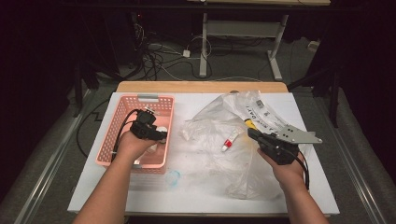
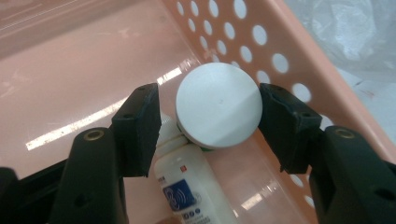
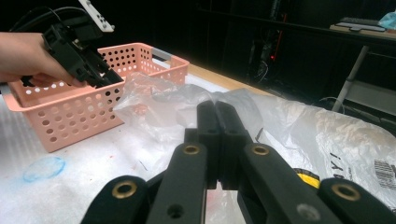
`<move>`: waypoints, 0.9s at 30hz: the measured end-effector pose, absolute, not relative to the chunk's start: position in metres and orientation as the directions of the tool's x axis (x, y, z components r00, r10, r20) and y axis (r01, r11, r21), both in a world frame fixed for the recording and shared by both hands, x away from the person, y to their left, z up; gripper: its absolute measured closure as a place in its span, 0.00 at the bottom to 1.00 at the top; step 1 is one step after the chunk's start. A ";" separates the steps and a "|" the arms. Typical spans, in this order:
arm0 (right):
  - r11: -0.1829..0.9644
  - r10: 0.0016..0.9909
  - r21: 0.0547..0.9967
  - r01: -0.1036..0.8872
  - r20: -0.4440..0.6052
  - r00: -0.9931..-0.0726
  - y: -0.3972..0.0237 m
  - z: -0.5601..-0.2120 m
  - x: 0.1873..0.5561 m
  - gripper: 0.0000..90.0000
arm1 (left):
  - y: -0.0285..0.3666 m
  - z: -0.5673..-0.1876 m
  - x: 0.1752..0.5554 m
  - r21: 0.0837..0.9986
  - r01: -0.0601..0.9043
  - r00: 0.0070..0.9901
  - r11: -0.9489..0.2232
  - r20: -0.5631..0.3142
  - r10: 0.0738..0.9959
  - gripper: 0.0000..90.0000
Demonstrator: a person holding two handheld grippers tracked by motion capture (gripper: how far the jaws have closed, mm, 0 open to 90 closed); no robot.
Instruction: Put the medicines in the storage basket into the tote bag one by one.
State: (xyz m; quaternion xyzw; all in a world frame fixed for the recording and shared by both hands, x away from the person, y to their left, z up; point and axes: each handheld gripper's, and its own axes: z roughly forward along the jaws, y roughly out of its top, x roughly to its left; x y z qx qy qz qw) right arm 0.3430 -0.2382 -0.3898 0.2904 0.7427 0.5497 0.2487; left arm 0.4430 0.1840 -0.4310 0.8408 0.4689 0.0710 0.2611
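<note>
- Two hand-held grippers are at work, one in each of the person's hands, and each trails a black cable.
- The left hand-held gripper (image 1: pixel 161 136) points down into the one pink perforated basket (image 1: pixel 122 108), which sits on the left part of the tabletop (image 1: pixel 196 196).
- In the left gripper view, that hand-held gripper (image 2: pixel 208 119) has its jaws apart on either side of a round white cap (image 2: pixel 218 106). The right pad sits at the cap's edge, while a gap shows between the left pad and the cap, so no firm clamp is visible.
- The cap tops one white bottle (image 2: pixel 187 182) with a blue printed label, which lies on the basket floor close to the basket's right wall of holes.
- The right hand-held gripper (image 1: pixel 254 134) hangs over the right half of the tabletop with a grey three-cornered plate on top. In the right gripper view, its jaws (image 3: pixel 216 140) are pressed together with nothing between them.
- One large crumpled clear plastic bag (image 1: pixel 219 121) spreads from the centre to the right of the tabletop, with printed lettering and a barcode on its far-right part.
- Inside or on the bag lie one small white tube with a red cap (image 1: pixel 229 140) and one yellow item (image 1: pixel 251 124), partly hidden by the right hand-held gripper.
- One faint blue ring mark (image 1: pixel 173 177) sits on the tabletop just near of the basket.
- Bare tabletop runs along the near edge and the near-left corner. The basket's left side lies close to the left edge, and the bag reaches towards the right edge.
</note>
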 end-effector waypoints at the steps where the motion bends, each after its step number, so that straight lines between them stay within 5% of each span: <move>1: 0.227 0.705 0.961 0.157 -0.051 -0.708 -0.238 -0.390 0.343 1.00 | 0.184 -0.432 0.444 0.505 0.752 0.548 -0.423 -0.124 0.827 0.44; 27: 0.229 0.706 0.961 0.157 -0.053 -0.706 -0.239 -0.390 0.343 1.00 | 0.178 -0.431 0.443 0.520 0.740 0.543 -0.427 -0.085 0.836 0.54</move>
